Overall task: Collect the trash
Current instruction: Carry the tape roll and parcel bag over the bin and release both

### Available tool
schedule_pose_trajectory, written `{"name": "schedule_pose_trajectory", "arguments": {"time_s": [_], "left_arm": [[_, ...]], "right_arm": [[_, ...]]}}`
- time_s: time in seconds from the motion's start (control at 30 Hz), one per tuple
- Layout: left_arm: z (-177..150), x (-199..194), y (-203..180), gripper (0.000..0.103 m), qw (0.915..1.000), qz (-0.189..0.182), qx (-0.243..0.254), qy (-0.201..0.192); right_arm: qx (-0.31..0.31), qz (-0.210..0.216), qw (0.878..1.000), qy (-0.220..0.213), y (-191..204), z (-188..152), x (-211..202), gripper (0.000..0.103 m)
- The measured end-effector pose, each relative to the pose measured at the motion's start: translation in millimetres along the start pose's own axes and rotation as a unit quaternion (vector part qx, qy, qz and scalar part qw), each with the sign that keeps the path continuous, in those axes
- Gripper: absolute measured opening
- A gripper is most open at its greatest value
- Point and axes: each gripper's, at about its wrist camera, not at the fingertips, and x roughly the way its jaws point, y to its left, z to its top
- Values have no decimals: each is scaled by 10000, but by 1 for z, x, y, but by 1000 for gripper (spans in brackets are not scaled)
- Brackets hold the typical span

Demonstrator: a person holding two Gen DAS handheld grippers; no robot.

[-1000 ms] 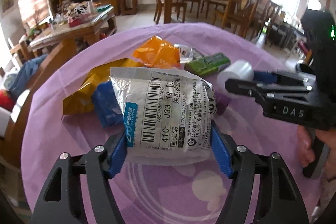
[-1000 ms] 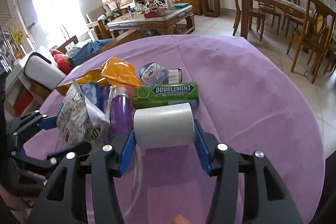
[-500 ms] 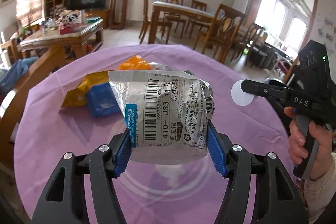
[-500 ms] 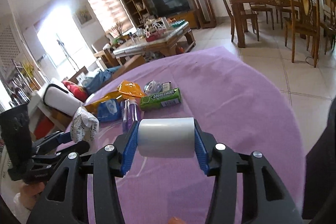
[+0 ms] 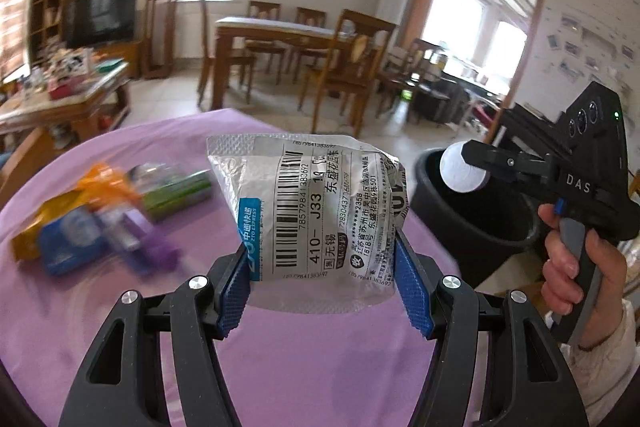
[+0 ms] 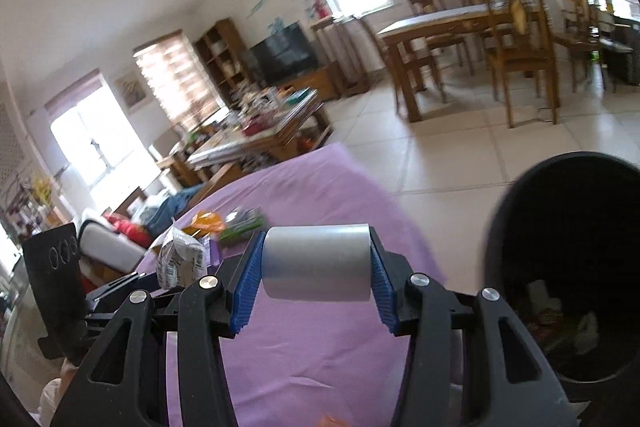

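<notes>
My left gripper (image 5: 322, 279) is shut on a silver courier bag (image 5: 316, 215) with a barcode label, held above the purple tablecloth (image 5: 320, 367). My right gripper (image 6: 316, 283) is shut on a white cylinder (image 6: 318, 261); in the left wrist view the cylinder (image 5: 460, 169) hangs over the rim of the black trash bin (image 5: 472, 223). The bin (image 6: 568, 267) stands beside the table's right edge, with some litter inside. The courier bag also shows in the right wrist view (image 6: 180, 261).
More trash lies on the cloth at the left: an orange wrapper (image 5: 108, 183), a green gum pack (image 5: 176, 193), a blue packet (image 5: 68, 239) and a purple item (image 5: 148, 239). Dining chairs and a table (image 5: 280, 31) stand beyond on the tiled floor.
Both grippers have lifted their loads off the table and swung right. The white cylinder has come over the bin; the trash pile has slid left in view.
</notes>
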Motion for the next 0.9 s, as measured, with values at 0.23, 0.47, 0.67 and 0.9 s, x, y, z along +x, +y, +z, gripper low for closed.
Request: {"name": "schedule_pose_trajectory", "arguments": {"time_s": [0.23,0.47,0.67,0.9], "left_arm": [[11,48,-68,64,9977,-601,271,134],[14,104,-128,64,9917,-1146,429,392],[15,145,-163,64,9877,-1388,474,548],[11,182,-203,64,9838,-1454,752,724]], "right_arm": [[470,-499,9968,-400,-60,-1,-40,49],[994,-906,9890,-612,-120,-9,-66,49],[1263,-1077,9835,-713,-152,-15,-78,49],[1306,-1348,9796,-710,-169,-24,-84,49]]}}
